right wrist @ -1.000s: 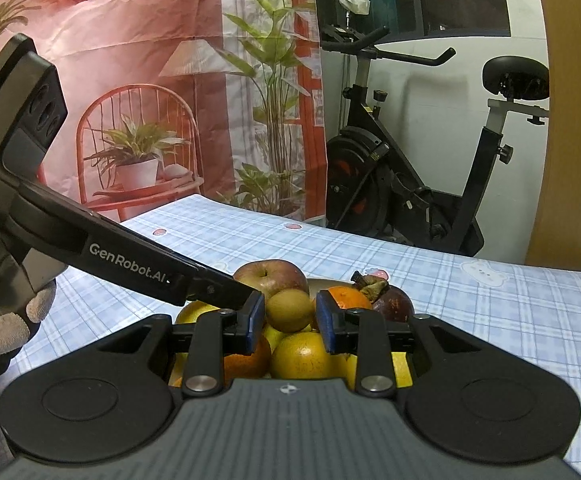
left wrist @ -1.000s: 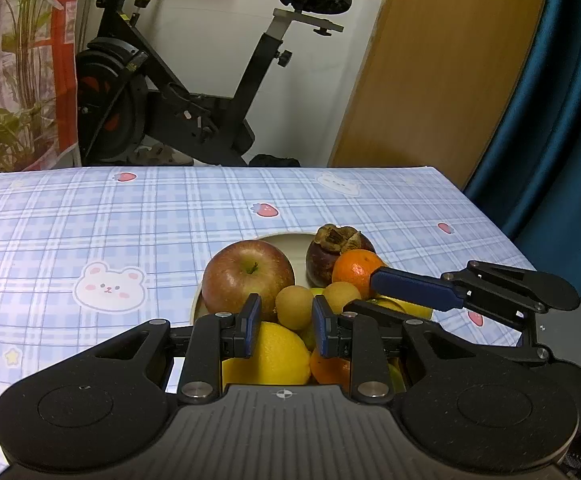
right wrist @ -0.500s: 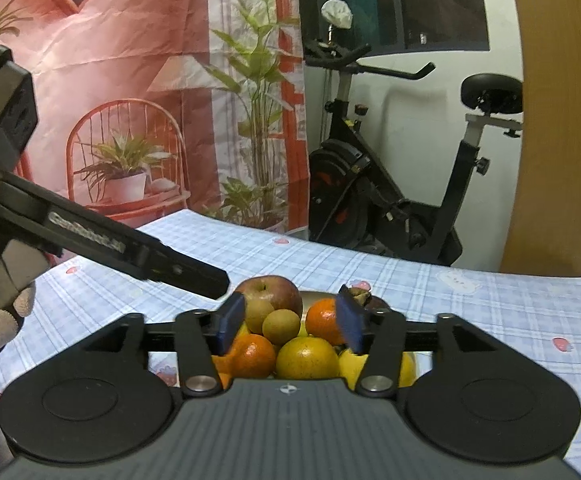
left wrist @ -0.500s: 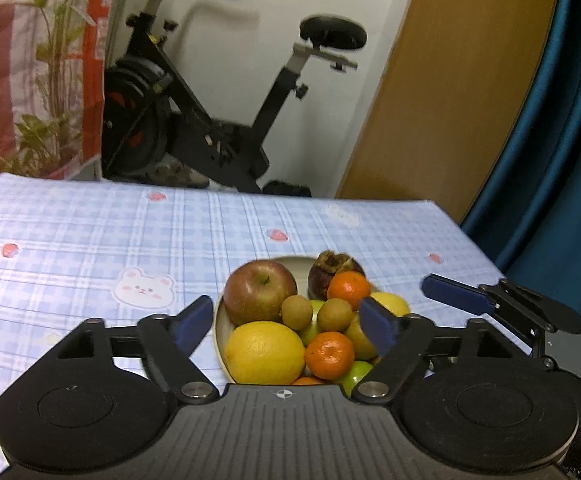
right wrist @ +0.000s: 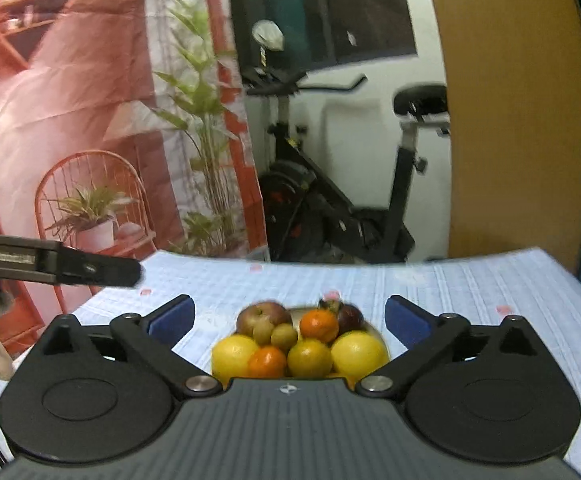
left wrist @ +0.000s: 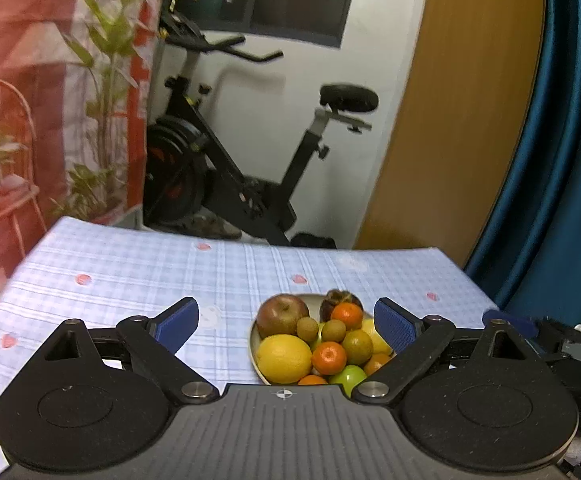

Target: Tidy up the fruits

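Left wrist view first: our left gripper point(left wrist: 286, 322) tilts down toward the table with its jaws just spread wide and nothing between the blue pads point(left wrist: 178, 320), and beyond it the plate point(left wrist: 253, 344) of fruit sits on the checked tablecloth point(left wrist: 130, 272), holding an apple point(left wrist: 282, 314), a lemon point(left wrist: 284, 358), small oranges and kiwis. From the right wrist, our right gripper point(right wrist: 288, 322) is likewise freshly released and empty, angled down at the same pile, with the left gripper's finger reaching in from the left. Farthest back stands an exercise bike point(left wrist: 226, 168).
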A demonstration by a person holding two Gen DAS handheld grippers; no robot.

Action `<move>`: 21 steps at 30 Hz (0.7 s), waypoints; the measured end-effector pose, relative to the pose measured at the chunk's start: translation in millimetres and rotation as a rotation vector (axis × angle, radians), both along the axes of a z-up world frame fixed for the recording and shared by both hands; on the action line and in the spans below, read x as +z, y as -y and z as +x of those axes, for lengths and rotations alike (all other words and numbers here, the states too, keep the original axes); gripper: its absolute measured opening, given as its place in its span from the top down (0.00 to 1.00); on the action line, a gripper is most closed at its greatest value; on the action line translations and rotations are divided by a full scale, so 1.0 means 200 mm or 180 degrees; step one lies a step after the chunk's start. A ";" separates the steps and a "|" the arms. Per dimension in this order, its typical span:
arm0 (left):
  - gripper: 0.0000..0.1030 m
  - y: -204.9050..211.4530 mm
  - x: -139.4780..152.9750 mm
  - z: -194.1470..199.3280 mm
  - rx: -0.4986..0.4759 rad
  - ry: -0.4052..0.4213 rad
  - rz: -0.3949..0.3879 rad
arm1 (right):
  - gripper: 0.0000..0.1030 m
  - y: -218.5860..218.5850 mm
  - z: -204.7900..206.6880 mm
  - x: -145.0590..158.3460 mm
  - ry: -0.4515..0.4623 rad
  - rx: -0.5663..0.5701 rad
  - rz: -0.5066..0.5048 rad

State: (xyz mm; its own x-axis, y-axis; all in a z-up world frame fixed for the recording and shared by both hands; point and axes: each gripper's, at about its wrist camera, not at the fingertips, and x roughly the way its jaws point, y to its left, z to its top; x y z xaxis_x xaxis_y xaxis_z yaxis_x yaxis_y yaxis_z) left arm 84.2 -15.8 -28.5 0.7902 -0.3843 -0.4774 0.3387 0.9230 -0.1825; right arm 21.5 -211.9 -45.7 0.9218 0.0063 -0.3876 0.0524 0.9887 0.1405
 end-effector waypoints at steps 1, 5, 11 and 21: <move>0.07 -0.01 0.03 -0.03 0.0028 0.0054 -0.0005 | 0.00 0.00 -0.01 0.02 -0.0064 -0.0047 0.0022; 0.07 -0.04 0.12 -0.16 0.0202 0.0285 0.0060 | 0.00 -0.01 -0.09 0.10 -0.0065 -0.0085 0.0154; 0.05 -0.04 0.21 -0.27 0.0357 0.0386 0.0166 | 0.00 -0.05 -0.20 0.21 -0.0032 -0.0142 0.0158; 0.05 -0.05 0.23 -0.32 0.0460 0.0296 0.0338 | 0.00 -0.13 -0.30 0.32 0.0044 -0.0212 -0.0038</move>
